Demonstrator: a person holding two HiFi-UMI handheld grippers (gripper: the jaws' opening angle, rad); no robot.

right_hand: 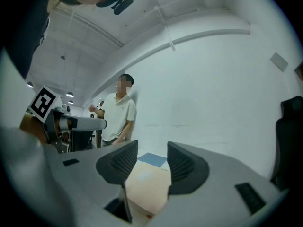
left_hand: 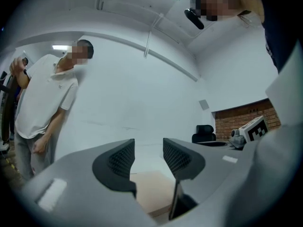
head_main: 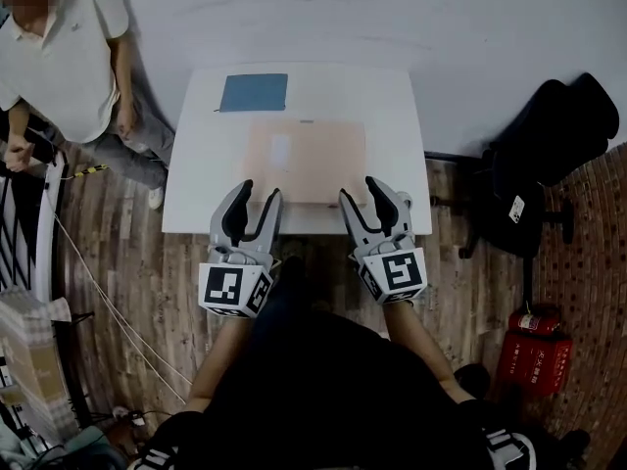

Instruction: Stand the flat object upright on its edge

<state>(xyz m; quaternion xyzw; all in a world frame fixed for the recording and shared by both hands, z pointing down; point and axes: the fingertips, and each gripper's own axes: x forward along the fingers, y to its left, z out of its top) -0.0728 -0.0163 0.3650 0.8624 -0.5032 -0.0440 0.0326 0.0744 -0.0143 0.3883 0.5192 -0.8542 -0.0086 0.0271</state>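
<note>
left tongs (head_main: 258, 194): jaws stood partway apart, nothing pinched. right tongs (head_main: 361, 192): same, pads bare. both pointed level toward 12 o'clock, over near edge of white table (head_main: 392, 96). tan flat board (head_main: 306, 160) lay flat on table, near corners right by jaw tips; contact unclear. blue sheet (head_main: 254, 92) lay beyond board, at 11 o'clock. person in white shirt (head_main: 69, 62) stood at 10 o'clock, black chair (head_main: 558, 125) at 2.
</note>
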